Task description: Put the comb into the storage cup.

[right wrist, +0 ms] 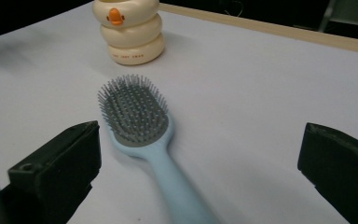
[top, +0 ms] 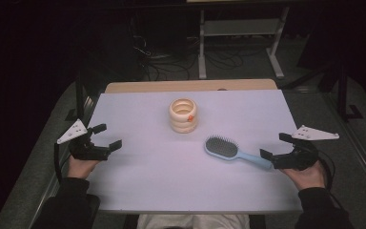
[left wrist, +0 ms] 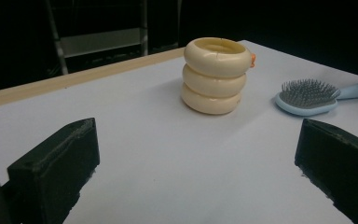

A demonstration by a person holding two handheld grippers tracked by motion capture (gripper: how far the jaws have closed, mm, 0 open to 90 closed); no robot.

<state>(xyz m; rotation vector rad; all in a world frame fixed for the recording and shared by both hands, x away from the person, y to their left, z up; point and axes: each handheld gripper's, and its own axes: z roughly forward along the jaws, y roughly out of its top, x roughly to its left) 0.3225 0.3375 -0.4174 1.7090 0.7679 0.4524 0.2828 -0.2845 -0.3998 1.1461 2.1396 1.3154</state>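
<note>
right gripper [top: 274,147] wide open, nothing between jaws, handle end of pale blue plastic hairbrush with grey bristle pad [right wrist: 140,122] lying right in front of it, bristles up. looks like approach step, grab not made yet. next: ease forward, straddle handle, squeeze.

left gripper [top: 106,136] also open, empty, near left table edge.

farther back: cream ribbed duck-face holder [top: 183,115], upright, apart from brush. probably where brush goes, just guessing.

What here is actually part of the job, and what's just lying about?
In the job:
- blue hairbrush, bristles up, handle between the open right gripper jaws
- cream ringed holder, standing mid-table

Lying about:
- metal rack behind the table
- floor cables
</note>
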